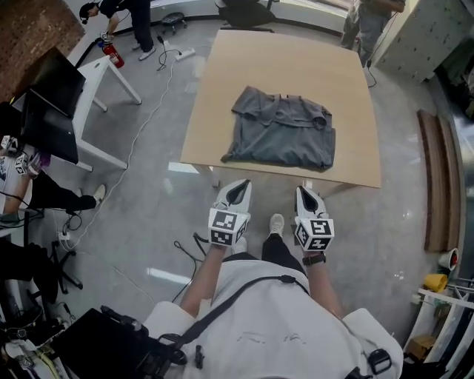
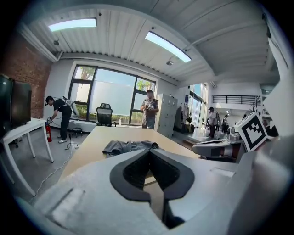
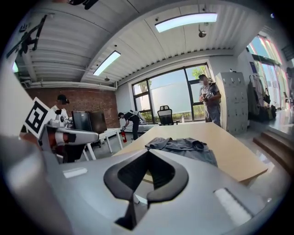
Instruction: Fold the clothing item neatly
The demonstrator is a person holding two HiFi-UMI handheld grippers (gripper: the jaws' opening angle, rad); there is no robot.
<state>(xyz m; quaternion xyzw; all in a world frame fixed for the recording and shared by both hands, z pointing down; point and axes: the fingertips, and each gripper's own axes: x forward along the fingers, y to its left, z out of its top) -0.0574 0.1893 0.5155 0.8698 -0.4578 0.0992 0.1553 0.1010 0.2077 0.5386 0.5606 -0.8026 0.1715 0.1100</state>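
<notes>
A grey clothing item point(image 1: 285, 129) lies loosely folded and rumpled on the near half of the tan table point(image 1: 296, 59). It also shows ahead in the left gripper view point(image 2: 128, 147) and the right gripper view point(image 3: 183, 144). My left gripper point(image 1: 238, 185) and right gripper point(image 1: 305, 191) hang side by side just off the table's near edge, short of the garment and not touching it. Both point toward the table. The left gripper point(image 2: 149, 150) is shut with nothing in it, and the right gripper point(image 3: 148, 151) is shut and empty too.
A white desk point(image 1: 96, 74) with dark monitors stands to the left, with a fire extinguisher point(image 1: 111, 53) and a bending person beside it. Another person point(image 1: 366, 22) stands at the table's far corner. Cables point(image 1: 141, 126) trail on the floor, and wooden boards point(image 1: 437, 178) lie at the right.
</notes>
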